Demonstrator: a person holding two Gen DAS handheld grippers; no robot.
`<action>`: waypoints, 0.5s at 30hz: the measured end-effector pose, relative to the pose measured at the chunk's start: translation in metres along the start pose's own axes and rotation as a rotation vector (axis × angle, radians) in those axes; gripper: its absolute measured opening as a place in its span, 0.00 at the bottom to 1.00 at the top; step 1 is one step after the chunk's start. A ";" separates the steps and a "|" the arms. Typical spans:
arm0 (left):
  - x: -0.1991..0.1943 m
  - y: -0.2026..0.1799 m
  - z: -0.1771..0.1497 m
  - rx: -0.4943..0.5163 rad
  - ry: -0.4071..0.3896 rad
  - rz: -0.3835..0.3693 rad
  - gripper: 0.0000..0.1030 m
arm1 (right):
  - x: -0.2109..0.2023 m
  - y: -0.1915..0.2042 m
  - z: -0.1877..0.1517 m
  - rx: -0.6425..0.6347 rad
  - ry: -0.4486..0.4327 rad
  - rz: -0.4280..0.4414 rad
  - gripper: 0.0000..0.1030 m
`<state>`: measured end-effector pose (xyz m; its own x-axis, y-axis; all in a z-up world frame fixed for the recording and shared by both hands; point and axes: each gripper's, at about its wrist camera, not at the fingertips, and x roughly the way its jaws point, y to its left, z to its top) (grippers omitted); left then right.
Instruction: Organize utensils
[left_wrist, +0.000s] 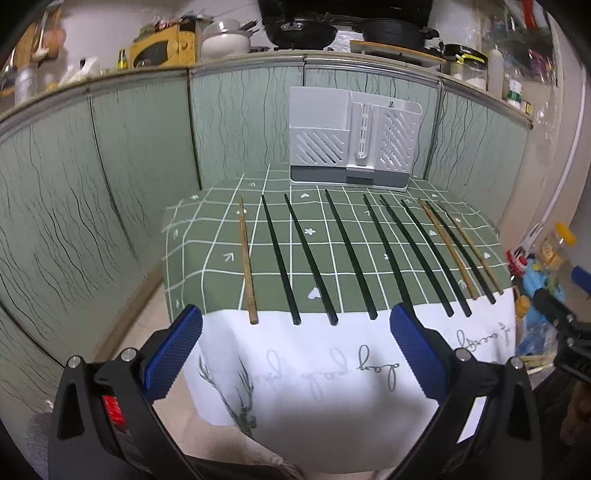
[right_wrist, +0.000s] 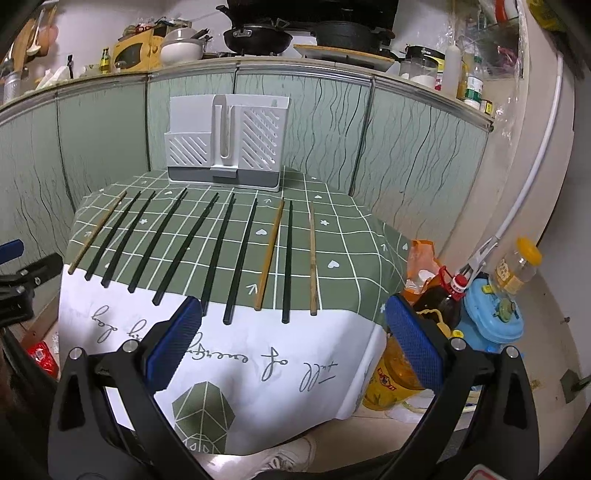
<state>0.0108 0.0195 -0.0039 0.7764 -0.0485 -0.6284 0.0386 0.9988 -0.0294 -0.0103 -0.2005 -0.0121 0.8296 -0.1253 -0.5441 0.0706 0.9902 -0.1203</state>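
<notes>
Left wrist view: nothing sorted yet. My left gripper (left_wrist: 295, 343) is released, empty, short of the table edge. Ten chopsticks (left_wrist: 349, 254) lie in a row on the green cloth (left_wrist: 207, 236); the white holder (left_wrist: 352, 138) at twelve o'clock looks empty, though its insides are hidden. My right gripper (right_wrist: 293, 338) is likewise released.

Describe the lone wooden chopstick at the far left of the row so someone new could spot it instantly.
Start at the white utensil holder at the back of the green checked tablecloth. A row of chopsticks lies before it. The wooden chopstick is leftmost, light brown, with only black chopsticks beside it.
</notes>
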 end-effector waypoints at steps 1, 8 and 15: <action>0.001 0.001 0.000 -0.010 0.005 -0.003 0.95 | 0.000 0.000 0.000 -0.001 0.002 0.007 0.92; 0.002 0.002 -0.001 -0.022 0.006 -0.015 0.95 | -0.004 -0.003 0.000 0.014 -0.002 0.066 0.92; 0.003 -0.001 -0.003 -0.003 0.011 -0.010 0.95 | -0.003 -0.003 -0.001 0.020 0.014 0.108 0.92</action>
<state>0.0105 0.0184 -0.0081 0.7688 -0.0587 -0.6368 0.0445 0.9983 -0.0383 -0.0134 -0.2030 -0.0113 0.8252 -0.0187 -0.5646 -0.0075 0.9990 -0.0441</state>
